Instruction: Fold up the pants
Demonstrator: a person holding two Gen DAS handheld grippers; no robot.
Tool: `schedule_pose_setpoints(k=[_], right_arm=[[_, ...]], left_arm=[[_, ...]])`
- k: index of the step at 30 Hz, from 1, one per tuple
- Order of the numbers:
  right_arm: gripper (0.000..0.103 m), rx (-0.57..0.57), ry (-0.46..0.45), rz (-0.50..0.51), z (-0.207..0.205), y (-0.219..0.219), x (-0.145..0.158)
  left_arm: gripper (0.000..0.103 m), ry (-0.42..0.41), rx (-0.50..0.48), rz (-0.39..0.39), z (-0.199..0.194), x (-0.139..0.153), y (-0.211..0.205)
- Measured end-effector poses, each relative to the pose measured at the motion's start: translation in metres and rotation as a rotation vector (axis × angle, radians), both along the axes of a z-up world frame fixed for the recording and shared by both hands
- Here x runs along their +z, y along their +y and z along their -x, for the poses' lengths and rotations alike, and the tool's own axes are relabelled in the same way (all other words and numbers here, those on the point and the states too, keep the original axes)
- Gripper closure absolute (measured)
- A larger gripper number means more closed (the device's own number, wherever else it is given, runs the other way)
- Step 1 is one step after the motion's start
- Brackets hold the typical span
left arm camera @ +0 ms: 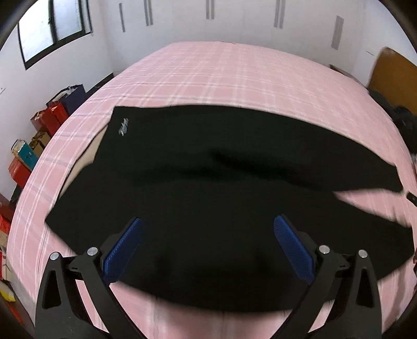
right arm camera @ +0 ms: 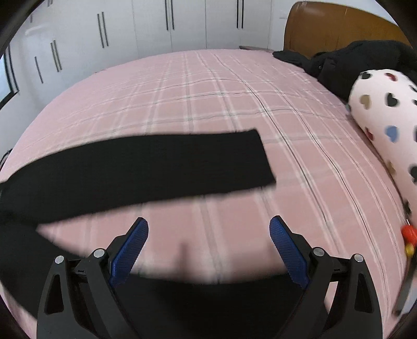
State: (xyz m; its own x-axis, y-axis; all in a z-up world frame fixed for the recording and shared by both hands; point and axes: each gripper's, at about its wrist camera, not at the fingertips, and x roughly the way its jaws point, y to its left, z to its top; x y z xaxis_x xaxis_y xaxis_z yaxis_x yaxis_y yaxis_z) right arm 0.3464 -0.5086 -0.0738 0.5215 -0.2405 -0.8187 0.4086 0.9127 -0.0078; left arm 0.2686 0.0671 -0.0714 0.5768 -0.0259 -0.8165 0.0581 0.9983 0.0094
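Left hand-held gripper (left arm camera: 208, 224) wide, empty above pants (left arm camera: 208, 161); right hand-held gripper (right arm camera: 208, 224) likewise.

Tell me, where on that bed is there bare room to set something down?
Bare pink sheet lies beyond the black pants, toward the wardrobes. A narrower strip runs between the pants' leg end and the heart-print pillow. The headboard corner is crowded with dark clothes.
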Motion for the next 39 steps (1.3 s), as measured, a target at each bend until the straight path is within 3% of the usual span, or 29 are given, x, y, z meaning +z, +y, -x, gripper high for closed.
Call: schedule_pose_setpoints(k=[6,11,15,18,19,22,23,24,25,26,33,39], right_arm=[[0.011,-0.071,0.021,-0.026,-0.078,-0.067,-0.028],[0.011,-0.084,0.055,-0.008,-0.113,-0.086,-0.054],[0.010,-0.066,0.070,-0.007,-0.129,-0.088,-0.070],[0.010,-0.080,0.047,-0.022,-0.134,-0.092,-0.070],[0.010,-0.080,0.044,-0.023,-0.135,-0.092,-0.071],[0.017,-0.072,0.033,-0.008,-0.135,-0.090,-0.070],[0.031,-0.058,0.028,-0.003,-0.135,-0.087,-0.068],[0.054,-0.044,0.024,-0.002,-0.136,-0.087,-0.067],[0.068,-0.024,0.013,-0.020,-0.135,-0.085,-0.063],[0.088,-0.011,0.007,-0.041,-0.133,-0.084,-0.060],[0.090,0.035,-0.095,-0.015,-0.102,-0.064,-0.003],[0.090,0.124,-0.238,-0.019,-0.021,-0.042,0.071]], left_arm=[[0.005,0.021,0.118,-0.034,-0.115,-0.015,0.058],[0.005,0.018,0.256,-0.059,-0.201,-0.026,0.119],[0.005,0.040,0.366,-0.044,-0.250,-0.043,0.159],[0.005,0.101,0.396,0.019,-0.277,-0.061,0.173],[0.006,0.114,0.396,0.029,-0.278,-0.066,0.172],[0.041,0.135,0.392,0.016,-0.287,-0.074,0.169],[0.056,0.127,0.396,0.007,-0.288,-0.074,0.170],[0.065,0.118,0.395,-0.005,-0.286,-0.072,0.168],[0.073,0.115,0.389,-0.001,-0.283,-0.068,0.168],[0.082,0.109,0.374,0.025,-0.278,-0.062,0.169],[0.086,-0.012,0.326,0.108,-0.223,0.013,0.168],[0.086,-0.071,0.242,0.134,-0.137,0.077,0.178]])
